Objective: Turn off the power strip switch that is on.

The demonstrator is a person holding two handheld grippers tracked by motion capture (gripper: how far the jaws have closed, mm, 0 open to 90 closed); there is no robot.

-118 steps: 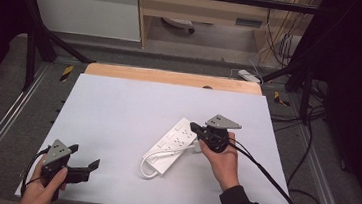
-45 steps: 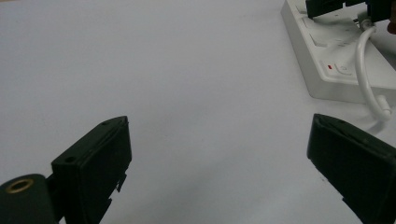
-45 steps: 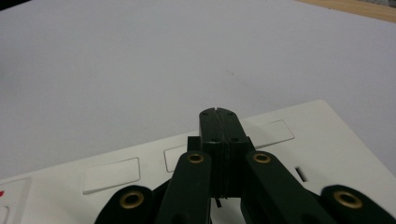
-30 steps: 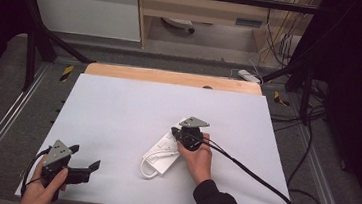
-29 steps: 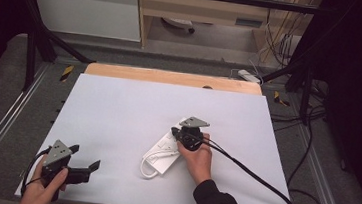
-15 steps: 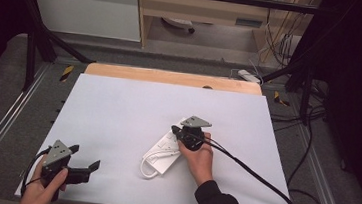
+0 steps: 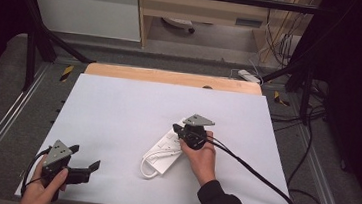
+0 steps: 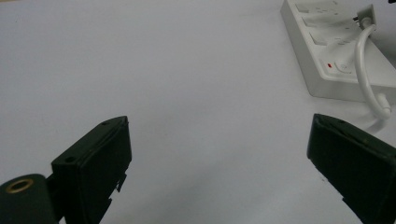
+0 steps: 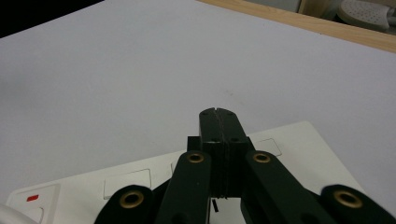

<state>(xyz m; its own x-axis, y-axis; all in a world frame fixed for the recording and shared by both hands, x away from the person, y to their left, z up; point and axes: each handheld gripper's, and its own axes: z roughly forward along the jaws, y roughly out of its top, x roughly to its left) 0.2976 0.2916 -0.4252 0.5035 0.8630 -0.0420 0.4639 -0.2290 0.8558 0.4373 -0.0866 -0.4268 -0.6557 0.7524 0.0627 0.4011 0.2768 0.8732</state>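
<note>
A white power strip [image 7: 164, 153] lies slantwise near the middle of the white table [image 7: 118, 111], its white cord [image 7: 149, 165] looped at its near end. My right gripper [image 7: 176, 129] hovers over the strip's far half, held by a hand. In the right gripper view its jaws [image 9: 218, 113] are pressed shut above the strip's sockets [image 9: 299, 140], with nothing seen between them. My left gripper [image 7: 85, 156] rests open at the near left corner, well apart from the strip. In the left gripper view [image 8: 219, 135] the strip's switch end [image 8: 336, 51] and cord [image 8: 366, 60] lie ahead to the right.
A wooden edge [image 7: 171, 77] runs along the table's far side. The right gripper's black cable [image 7: 257, 174] trails across the near right of the table. Metal rails flank both sides, and cables and a white block [image 7: 248, 76] lie on the floor beyond.
Since the earliest frame my right gripper has moved left along the power strip, from its far end to over its middle. Over the last second it barely shifted. The left gripper has stayed put.
</note>
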